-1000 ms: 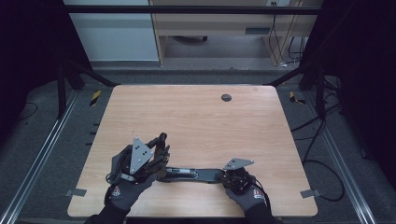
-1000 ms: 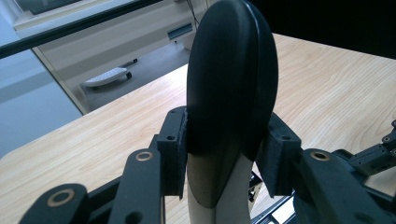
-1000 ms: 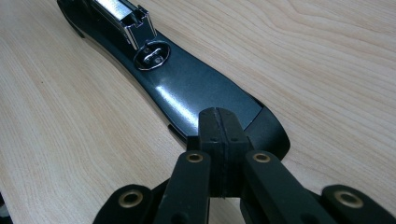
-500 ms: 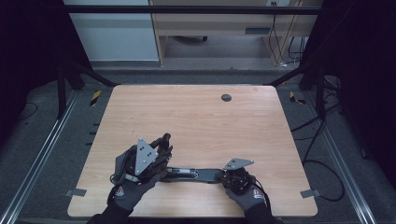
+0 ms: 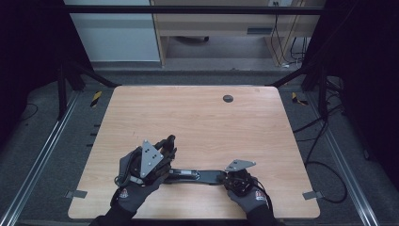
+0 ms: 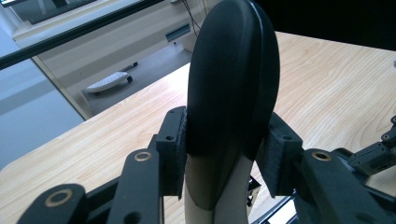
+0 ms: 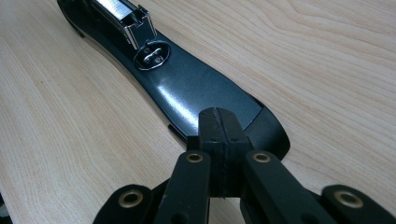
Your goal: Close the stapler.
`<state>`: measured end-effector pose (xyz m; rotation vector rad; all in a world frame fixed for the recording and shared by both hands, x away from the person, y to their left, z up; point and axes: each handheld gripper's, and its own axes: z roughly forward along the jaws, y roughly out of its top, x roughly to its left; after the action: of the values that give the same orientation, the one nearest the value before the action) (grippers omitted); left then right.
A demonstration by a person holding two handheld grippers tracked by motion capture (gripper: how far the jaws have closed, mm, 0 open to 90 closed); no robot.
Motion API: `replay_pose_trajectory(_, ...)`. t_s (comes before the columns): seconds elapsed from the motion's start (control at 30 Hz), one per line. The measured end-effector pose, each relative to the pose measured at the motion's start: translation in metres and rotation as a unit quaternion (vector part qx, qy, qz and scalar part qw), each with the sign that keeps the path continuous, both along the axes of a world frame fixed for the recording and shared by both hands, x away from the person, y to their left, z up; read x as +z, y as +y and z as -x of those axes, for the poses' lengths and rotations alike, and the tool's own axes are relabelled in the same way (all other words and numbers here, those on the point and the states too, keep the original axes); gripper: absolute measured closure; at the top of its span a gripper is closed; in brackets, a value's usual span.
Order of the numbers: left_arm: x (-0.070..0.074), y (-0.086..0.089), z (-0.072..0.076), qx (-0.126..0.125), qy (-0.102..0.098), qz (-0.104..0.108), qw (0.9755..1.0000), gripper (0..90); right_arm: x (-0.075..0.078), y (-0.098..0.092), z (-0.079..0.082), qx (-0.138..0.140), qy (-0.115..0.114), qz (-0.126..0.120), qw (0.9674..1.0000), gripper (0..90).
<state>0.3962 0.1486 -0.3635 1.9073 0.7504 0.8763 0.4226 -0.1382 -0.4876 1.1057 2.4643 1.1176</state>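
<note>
Pale wood table [image 5: 211, 127] inside a dark frame, bare save for a black stapler [image 5: 195, 175] lying lengthwise along the front edge, about midway between the two front corners. Left gripper [image 6: 224, 154] clamped on the stapler's top arm [image 6: 231, 79], pads [image 6: 175, 149] pressing both flanks, arm raised steeply off the wood. Right gripper [image 7: 217, 126] closed tight with nothing between the jaws, tips set down on the stapler's base [image 7: 196, 93] at the end toward the right front corner, seemingly pinning it to the table.

Probably swinging the arm about its hinge. To do it well:

- Press straight down with the right tips, well clear of the oval metal fitting [image 7: 150, 55] and the bright magazine [image 7: 119, 11], to stop the base sliding or tipping up.
- Turn the left wrist in an arc around the hinge rather than dragging toward the front edge.
- Avoid any sideways tug, liable to twist the base out from under the tips.
- Grip the arm on its flanks, not the rounded crown, likely slippery.
- Ease off at the hinge's stop instead of forcing.
</note>
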Motion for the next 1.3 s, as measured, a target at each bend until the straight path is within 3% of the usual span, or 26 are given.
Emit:
replay_pose_trajectory(0.17, -0.002, -0.007, 0.001, -0.007, -0.005, -0.004, 1.0000, 56.4, 0.000, 0.000, 0.000, 0.000, 0.001, 0.000, 1.0000, 90.0)
replay_pose_trajectory(0.3, -0.004, -0.014, 0.001, -0.009, -0.011, -0.021, 0.9997, 56.3, 0.000, 0.000, 0.000, 0.000, 0.001, 0.000, 1.0000, 90.0)
replay_pose_trajectory(1.3, -0.010, -0.031, 0.001, -0.026, -0.015, -0.042, 0.9987, 54.6, 0.000, 0.000, 0.000, 0.001, 0.003, -0.001, 1.0000, 90.0)
